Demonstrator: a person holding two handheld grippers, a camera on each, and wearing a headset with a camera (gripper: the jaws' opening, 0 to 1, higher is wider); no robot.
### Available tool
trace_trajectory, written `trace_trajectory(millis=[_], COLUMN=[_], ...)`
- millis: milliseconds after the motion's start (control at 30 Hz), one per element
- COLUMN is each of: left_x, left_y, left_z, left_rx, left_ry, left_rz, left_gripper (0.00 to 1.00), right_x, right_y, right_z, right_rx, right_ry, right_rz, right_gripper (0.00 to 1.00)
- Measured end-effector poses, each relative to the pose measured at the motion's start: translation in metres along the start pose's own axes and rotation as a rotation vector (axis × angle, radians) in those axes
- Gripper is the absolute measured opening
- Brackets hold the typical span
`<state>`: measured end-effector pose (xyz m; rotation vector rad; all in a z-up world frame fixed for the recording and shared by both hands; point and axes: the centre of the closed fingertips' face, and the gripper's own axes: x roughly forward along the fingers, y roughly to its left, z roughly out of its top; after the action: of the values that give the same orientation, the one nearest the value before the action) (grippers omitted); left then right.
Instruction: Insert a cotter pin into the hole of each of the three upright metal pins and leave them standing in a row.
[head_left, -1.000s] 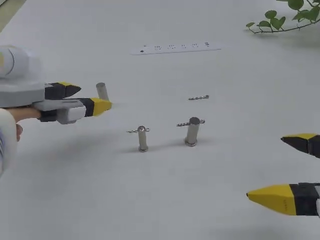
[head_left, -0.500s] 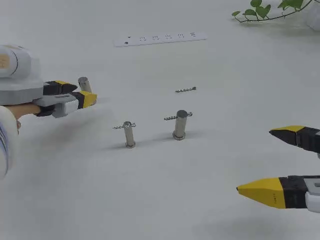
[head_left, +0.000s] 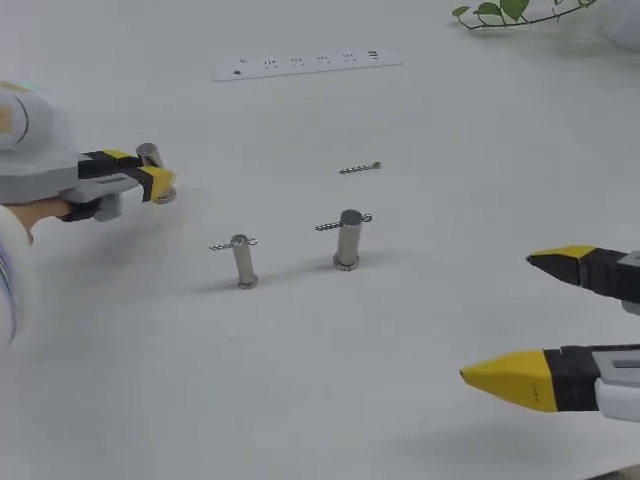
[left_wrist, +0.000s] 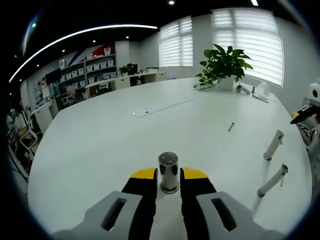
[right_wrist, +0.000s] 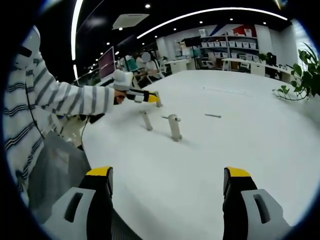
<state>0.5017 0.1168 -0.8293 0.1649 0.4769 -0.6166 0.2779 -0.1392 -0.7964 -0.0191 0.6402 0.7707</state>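
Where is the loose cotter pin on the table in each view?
Head view: the loose cotter pin lies above centre.
Left gripper view: right of centre.
Right gripper view: right of centre, far across the table.
Shared landmark: the bare metal pin gripped by the left tool.

White table (head_left: 300, 390), window blinds (left_wrist: 245, 45), office shelves (left_wrist: 95, 70)

An open-plan office: ahead of the left gripper (left_wrist: 169, 187), past the big white meeting table (left_wrist: 100, 135), stand file shelves (left_wrist: 97, 67), desks (left_wrist: 125, 80), window blinds (left_wrist: 245, 40) and a potted plant (left_wrist: 222, 65).
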Motion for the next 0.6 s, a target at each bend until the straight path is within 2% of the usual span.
trace_trajectory(millis=[167,267,367,600], left_x=[-0.0008,-0.0013,-0.0023,-0.0046], left_y=[-0.0019,-0.0025,-0.0019,-0.0013], left_z=[0.0010,0.0012,0.0011,0.0002], left_rx=[0.000,0.019,-0.014,-0.034], left_ry=[0.000,0.004,0.007,0.012], left_rz=[-0.004,0.002,0.000,-0.004], left_gripper=[0.12,0.12,0.11,0.11], right_x=[0.0004,0.0009,0.0017,0.0030], right_y=[0.0008,0.0022,0.0037,0.0063], right_z=[0.0002,-0.0003,0.0002,-0.0009], right_rx=[0.000,-0.002,0.000,0.009], right_ry=[-0.002,0.000,-0.006,-0.010], right_rz=[0.004,0.006,0.008,0.017], right_gripper=[0.92,0.92,0.92,0.91])
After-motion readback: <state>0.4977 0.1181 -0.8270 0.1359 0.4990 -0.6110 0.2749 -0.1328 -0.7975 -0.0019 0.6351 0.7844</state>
